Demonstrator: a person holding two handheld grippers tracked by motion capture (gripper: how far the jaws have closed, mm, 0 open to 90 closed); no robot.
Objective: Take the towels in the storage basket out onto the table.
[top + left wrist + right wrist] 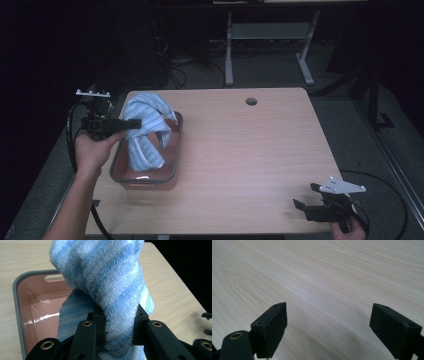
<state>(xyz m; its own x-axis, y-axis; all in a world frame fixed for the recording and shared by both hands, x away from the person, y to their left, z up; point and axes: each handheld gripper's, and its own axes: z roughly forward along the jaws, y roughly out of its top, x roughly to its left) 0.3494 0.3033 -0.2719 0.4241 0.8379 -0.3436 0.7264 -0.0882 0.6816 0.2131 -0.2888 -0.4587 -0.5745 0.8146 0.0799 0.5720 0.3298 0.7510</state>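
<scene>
At the left side of the light wooden rectangular table (240, 150), the black two-jaw left gripper (131, 123) is held in a hand (92, 150) that comes in from the bottom left. Its jaws are closed tight on a twisted fold of the blue-and-white striped terry towel (145, 127), as is seen up close in the left gripper view, where the towel (105, 287) is pinched between the two black jaws. The towel is lifted in a bunched arch above the pink plastic rectangular tub with a grey rim (170, 172), and its lower end hangs down into the tub. The tub is set near the table's left edge. A round cable hole (251, 101) is seen toward the table's far edge. At the near right corner, the black two-jaw right gripper (304, 204) is held just above the bare tabletop, well apart from the tub. Its jaws are spread wide with nothing between them.
</scene>
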